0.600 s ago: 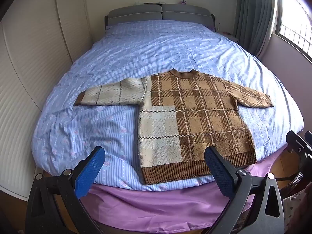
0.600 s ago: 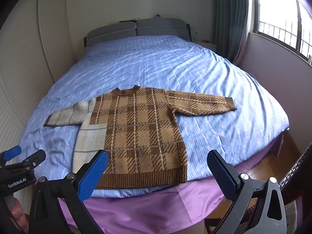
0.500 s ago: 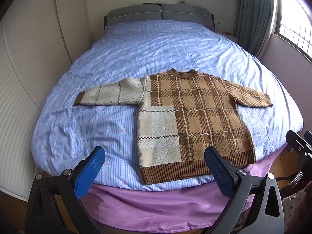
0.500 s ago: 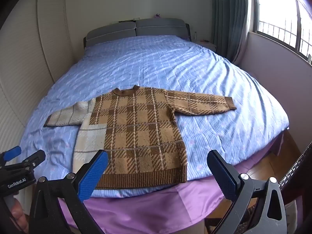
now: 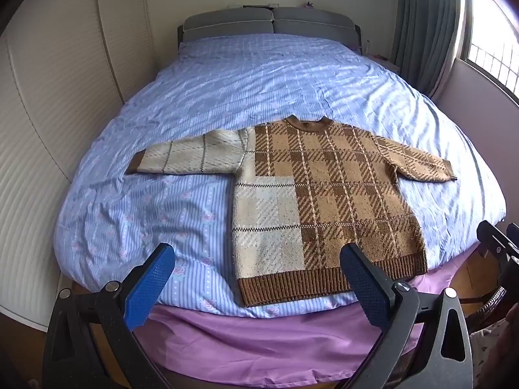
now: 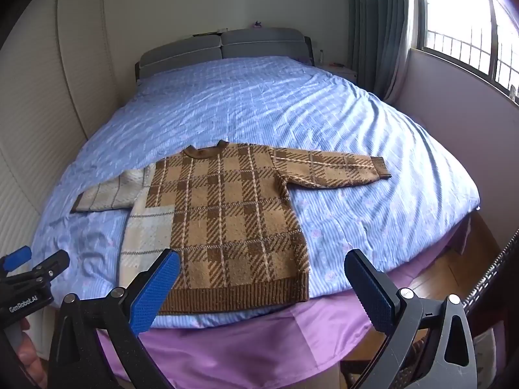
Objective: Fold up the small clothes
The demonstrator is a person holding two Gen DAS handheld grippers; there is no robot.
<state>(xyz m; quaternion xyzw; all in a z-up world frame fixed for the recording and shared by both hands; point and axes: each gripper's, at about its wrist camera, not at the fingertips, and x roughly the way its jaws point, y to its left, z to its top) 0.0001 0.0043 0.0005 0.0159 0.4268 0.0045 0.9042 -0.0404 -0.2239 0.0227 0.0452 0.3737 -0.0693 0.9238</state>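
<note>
While both grippers are held above the foot of the bed, a small plaid sweater is seen spread flat on the blue striped bedcover, front up, with its brown collar toward the grey headboard and its ribbed hem at the near edge of the mattress. Most of the knit is patterned in brown and tan checks; the panel on the picture's left and the sleeve on that side are worked in cream. Both sleeves are laid out sideways, the brown one reaching toward the window side. A purple sheet is exposed below the bedcover at the foot.

The left gripper is tilted downward, its blue-padded fingers set wide apart with nothing between them; the hem is framed by them in its view, but no contact with it is made. The right gripper is likewise pointed down with its fingers spread fully and empty, clear of the sweater. At the lower left corner of the right wrist view the left gripper's black body is visible, with what is probably part of a hand below it, though that edge is too distorted for certainty. A curtain is hung beside the window on the right.
</note>
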